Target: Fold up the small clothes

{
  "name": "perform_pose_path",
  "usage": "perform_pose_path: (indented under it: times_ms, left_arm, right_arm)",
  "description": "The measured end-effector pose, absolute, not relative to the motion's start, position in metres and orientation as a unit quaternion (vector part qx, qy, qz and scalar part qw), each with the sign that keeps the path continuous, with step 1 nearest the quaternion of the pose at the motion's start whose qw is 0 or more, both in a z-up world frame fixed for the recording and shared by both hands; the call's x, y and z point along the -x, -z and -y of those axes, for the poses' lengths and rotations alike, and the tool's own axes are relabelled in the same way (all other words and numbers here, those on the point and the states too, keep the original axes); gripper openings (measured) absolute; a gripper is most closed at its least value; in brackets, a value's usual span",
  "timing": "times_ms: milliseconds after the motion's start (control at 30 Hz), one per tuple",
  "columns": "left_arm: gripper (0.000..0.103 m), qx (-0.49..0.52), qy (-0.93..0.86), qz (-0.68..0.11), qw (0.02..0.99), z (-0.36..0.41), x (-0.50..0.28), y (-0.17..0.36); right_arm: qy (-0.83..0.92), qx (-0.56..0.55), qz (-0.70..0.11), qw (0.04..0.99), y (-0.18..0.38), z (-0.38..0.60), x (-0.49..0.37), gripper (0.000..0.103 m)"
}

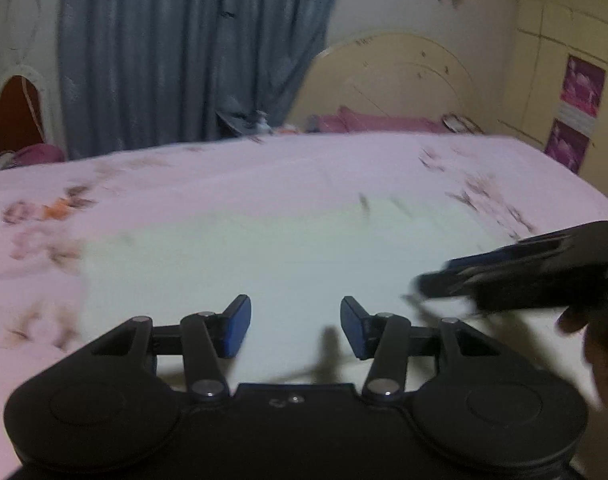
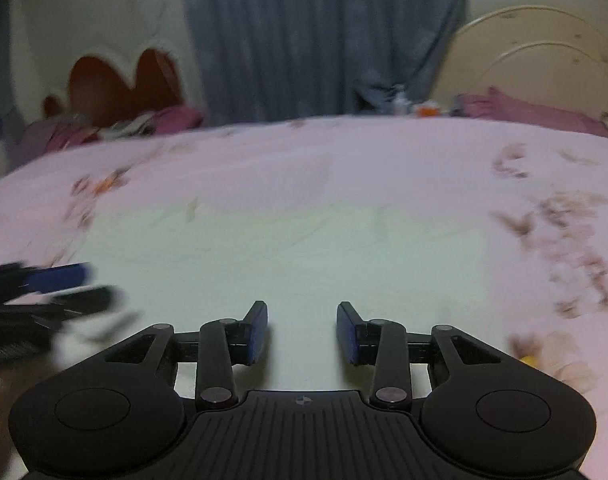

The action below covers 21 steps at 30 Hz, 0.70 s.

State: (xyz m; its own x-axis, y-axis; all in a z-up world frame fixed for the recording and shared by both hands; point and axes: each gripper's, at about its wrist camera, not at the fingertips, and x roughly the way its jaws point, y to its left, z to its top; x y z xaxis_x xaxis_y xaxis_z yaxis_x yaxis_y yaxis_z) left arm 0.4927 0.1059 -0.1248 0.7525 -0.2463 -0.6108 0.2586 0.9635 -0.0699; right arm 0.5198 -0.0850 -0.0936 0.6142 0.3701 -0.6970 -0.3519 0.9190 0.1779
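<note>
While the left wrist view shows two magenta posters (image 1: pixel 579 88) on the cream wall, the right does not. One pale white flat cloth (image 2: pixel 284 264) lies on the pink floral bedsheet (image 2: pixel 288 160). Left gripper (image 1: pixel 295 326) and right gripper (image 2: pixel 302 330) gape wide, empty.

left gripper (image 1: pixel 296 326) agape above pale cloth (image 1: pixel 264 264)

Bedroom interior. A bed covered by a pink floral sheet (image 1: pixel 264 168) fills the foreground. Behind it hangs a grey-blue pleated curtain (image 1: pixel 176 52) against a pale wall (image 2: pixel 84 8). An arched cream headboard (image 1: pixel 403 76) stands to the right, with pink pillows (image 1: pixel 375 122) at its base. Cream cabinet doors (image 1: pixel 559 32) carry magenta posters (image 1: pixel 581 86) (details blurred). Lighting is dim and even.
</note>
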Motion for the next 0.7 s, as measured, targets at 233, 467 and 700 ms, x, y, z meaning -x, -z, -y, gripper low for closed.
perform_pose_path:
  times_ms: [233,467,700]
  left_arm:
    - [0.052,-0.024,0.098,-0.346,0.933,-0.135,-0.479,0.142]
    - [0.048,-0.005,0.082,-0.34,0.937,-0.162,-0.464,0.129]
    - [0.048,-0.021,0.078,-0.352,0.932,-0.163,-0.469,0.135]
  right_arm:
    - [-0.139,-0.004,-0.398,0.907,0.106,0.122,-0.509,0.037]
    - [-0.103,-0.019,-0.406,0.908,0.104,0.161,-0.513,0.029]
    - [-0.085,-0.004,-0.416,0.905,0.111,0.15,-0.511,0.029]
